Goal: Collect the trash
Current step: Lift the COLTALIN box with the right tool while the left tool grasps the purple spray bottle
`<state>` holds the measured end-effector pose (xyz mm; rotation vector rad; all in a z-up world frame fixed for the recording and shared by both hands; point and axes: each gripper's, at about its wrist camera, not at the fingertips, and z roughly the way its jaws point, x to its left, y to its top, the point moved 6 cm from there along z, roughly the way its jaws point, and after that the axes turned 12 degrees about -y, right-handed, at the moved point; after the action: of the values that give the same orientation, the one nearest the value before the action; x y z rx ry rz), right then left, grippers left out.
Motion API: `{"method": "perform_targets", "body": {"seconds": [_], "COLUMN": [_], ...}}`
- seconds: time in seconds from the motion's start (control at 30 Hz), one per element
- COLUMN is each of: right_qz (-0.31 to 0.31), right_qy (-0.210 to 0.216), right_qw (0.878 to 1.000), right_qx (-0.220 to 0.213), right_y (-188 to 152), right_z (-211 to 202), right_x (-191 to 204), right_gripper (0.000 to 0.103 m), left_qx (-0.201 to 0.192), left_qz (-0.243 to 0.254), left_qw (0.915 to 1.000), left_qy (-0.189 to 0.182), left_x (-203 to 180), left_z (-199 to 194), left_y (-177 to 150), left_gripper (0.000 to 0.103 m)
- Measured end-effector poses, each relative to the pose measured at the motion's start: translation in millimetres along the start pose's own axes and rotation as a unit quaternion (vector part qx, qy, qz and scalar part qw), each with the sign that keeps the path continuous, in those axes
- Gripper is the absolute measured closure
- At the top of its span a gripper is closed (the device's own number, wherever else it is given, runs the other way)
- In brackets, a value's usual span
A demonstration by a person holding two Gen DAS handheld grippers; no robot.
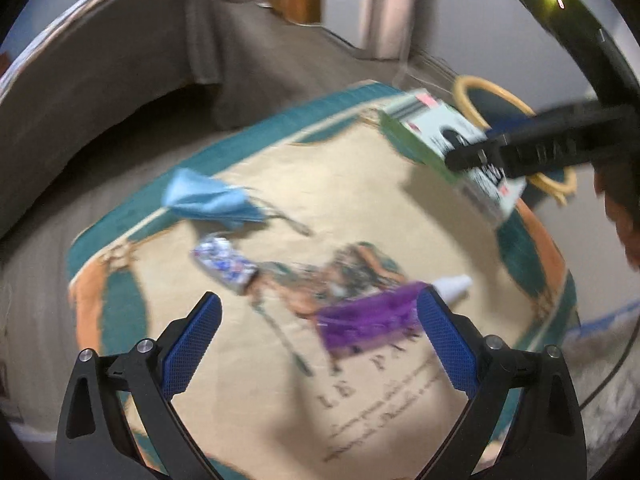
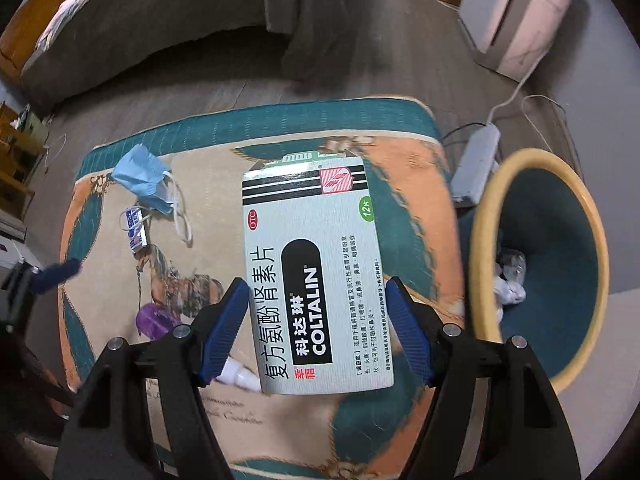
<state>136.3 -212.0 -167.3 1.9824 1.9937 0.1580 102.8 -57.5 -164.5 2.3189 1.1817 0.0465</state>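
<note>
rug (image 2: 120,360): on floor | mask (image 2: 142,180): far-left on rug | small packet (image 2: 135,236): just before mask | bottle (image 2: 154,320): nearer, on rug | bin (image 2: 480,240): right of rug | medicine box (image 2: 316,280): above rug, between right tongs (image 2: 316,332)

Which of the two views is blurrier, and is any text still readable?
Left wrist view: motion-smeared all over, so the mask, purple bottle and rug lettering are soft. Right wrist view: sharp in the middle, the box print legible; the bin rim smears slightly.

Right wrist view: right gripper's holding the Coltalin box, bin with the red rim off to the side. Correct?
Not quite: the bin has a yellow rim, not red, as the right wrist view shows. The right gripper does hold the Coltalin box, with the bin beside it.
</note>
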Motion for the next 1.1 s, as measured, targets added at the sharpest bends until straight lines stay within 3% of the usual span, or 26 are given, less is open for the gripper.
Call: {"method": "perform_targets", "body": {"seconds": [0.27,0.47,0.57,0.7,0.83,0.97,1.03,1.1], "right_qz": [0.016,0.018,0.017,0.007,0.006,-0.004,-0.011,-0.015], "right_qy": [0.009,0.02,0.027,0.021,0.014,0.009,0.005,0.005], "right_qw": [1.0,1.0,0.999,1.0,1.0,1.0,0.999,0.999], "right_qx": [-0.006,-0.002,0.0,0.006,0.016,0.024,0.032,0.043], "right_y": [-3,0,3,5,7,8,8,8], "right_z": [-11,-8,-5,1,8,19,25,30], "right_x": [-23,-21,-14,-5,2,12,16,21], "right_gripper": [0.033,0.033,0.033,0.033,0.033,0.033,0.033,0.033], "left_qx": [0.062,0.087,0.095,0.112,0.096,0.092,0.09,0.092], "left_qz": [0.07,0.089,0.083,0.077,0.054,0.021,0.012,0.015], "left_qw": [0.9956,0.9922,0.992,0.9908,0.9939,0.9955,0.9958,0.9956], "left_qy": [-0.007,0.0,-0.006,0.001,-0.005,0.003,0.0,0.0], "left_x": [-37,-42,-40,-35,-28,-13,-10,-9], "left_z": [40,59,66,79,81,77,72,67], "left_y": [-10,-13,-13,-16,-10,-11,-14,-21], "left_gripper": [0.009,0.02,0.031,0.052,0.062,0.06,0.048,0.044]}}
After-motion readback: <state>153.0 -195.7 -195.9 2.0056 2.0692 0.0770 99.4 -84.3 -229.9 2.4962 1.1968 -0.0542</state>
